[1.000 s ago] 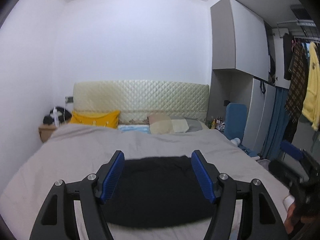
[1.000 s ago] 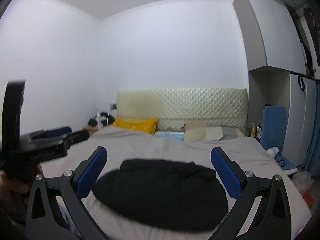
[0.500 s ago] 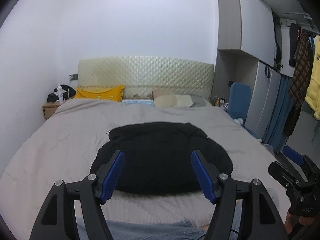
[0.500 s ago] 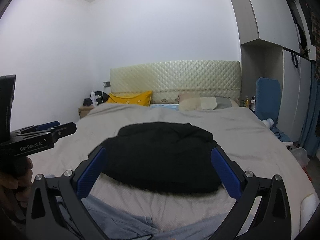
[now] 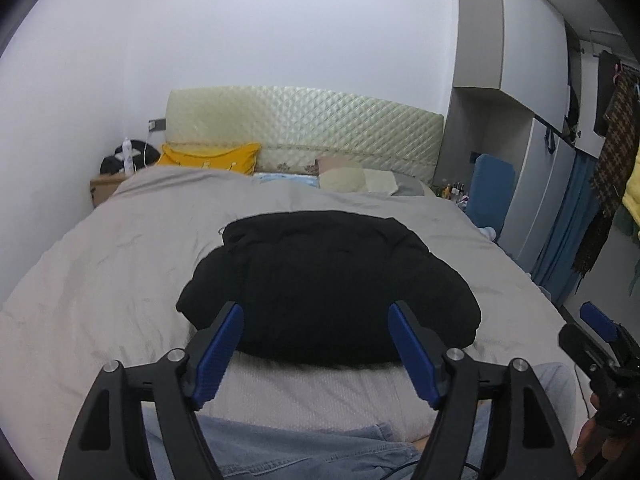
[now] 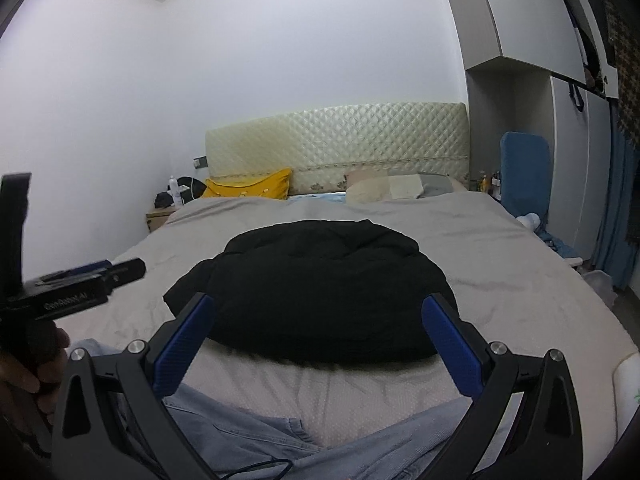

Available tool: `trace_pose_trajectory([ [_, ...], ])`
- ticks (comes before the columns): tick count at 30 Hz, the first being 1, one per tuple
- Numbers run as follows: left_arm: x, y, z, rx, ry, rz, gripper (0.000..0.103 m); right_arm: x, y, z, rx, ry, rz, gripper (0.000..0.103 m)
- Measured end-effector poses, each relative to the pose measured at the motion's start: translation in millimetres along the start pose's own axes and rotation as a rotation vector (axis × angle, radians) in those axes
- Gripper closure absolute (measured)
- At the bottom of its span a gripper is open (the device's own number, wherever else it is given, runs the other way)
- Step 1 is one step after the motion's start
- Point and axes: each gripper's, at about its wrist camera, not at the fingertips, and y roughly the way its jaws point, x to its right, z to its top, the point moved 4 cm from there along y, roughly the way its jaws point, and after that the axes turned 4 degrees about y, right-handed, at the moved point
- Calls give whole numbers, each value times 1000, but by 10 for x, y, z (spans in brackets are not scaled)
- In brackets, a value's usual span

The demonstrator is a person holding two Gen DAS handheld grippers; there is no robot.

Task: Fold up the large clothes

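**Both tongs open, black garment dead ahead on bed**

Black puffy garment [image 5: 328, 284] lies bunched in a rounded heap on the grey bed [image 5: 100, 264], near the foot end, well short of the pillows. Looks like a padded jacket; can't make out sleeves or collar for sure. Its long axis runs left-right across the bed, crosswise to both tongs' pointing direction.

Left tongs [image 5: 316, 348] spread wide, holding nothing. Right tongs [image 6: 318, 338] also spread wide, nothing held. Both hover above the near bed edge, aimed at the garment's near hem, apart from the fabric, no contact.

Key relation: garment sits straight in front of and below both tongs, roughly centred between them. In the left wrist view its bulk leans slightly right of centre; in the right wrist view a flap pokes out at the garment's left end [image 6: 180, 292]. Neither hand clearly nearer, looks about equal.

Judgement: fold not started, heap needs spreading first. Likely next step is reaching forward and down, each tongs to its own side's near corner. Risk: slippery thick padding, pinching only the top layer.
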Motion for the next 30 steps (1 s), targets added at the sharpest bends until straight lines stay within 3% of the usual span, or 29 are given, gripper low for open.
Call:
trace_pose_trajectory([
  [6, -56, 66, -19, -7, -2, 15, 13, 39, 78, -30, -20, 4, -23, 0],
  [30, -2, 161, -65, -49, 39, 19, 13, 68, 170, -133, -34, 6, -49, 0],
])
